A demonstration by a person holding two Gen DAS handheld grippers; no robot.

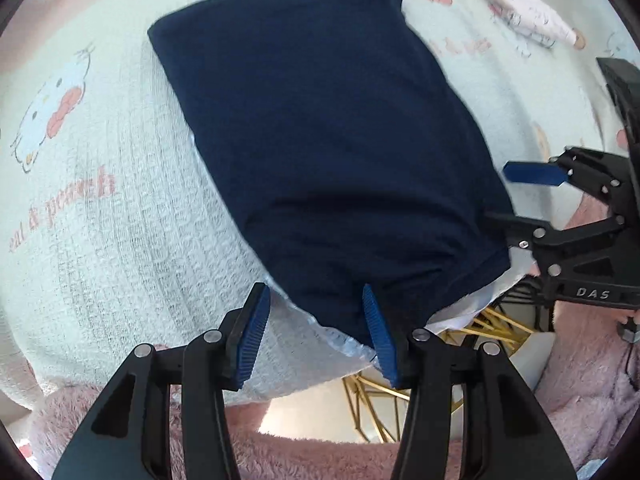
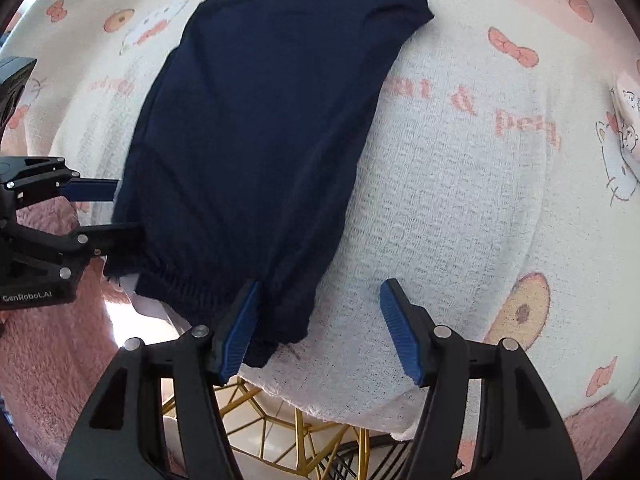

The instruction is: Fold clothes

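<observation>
Navy garment (image 1: 320, 140); grippers (image 1: 316, 332) apparently downward, apart.

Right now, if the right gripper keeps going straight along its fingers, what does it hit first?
Likely the white printed towel: the right gripper points down at it. Its left finger would meet the near corner of the navy garment. Depth is unclear.

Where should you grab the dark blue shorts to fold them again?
Probably at the gathered waistband of the dark blue shorts, which lies at the near edge of the towel. Come straight down from above and pinch its two ends, one hand-held gripper each. The cloth lies flat, so only that thick, bunched edge gives the fingers something to catch.
</observation>
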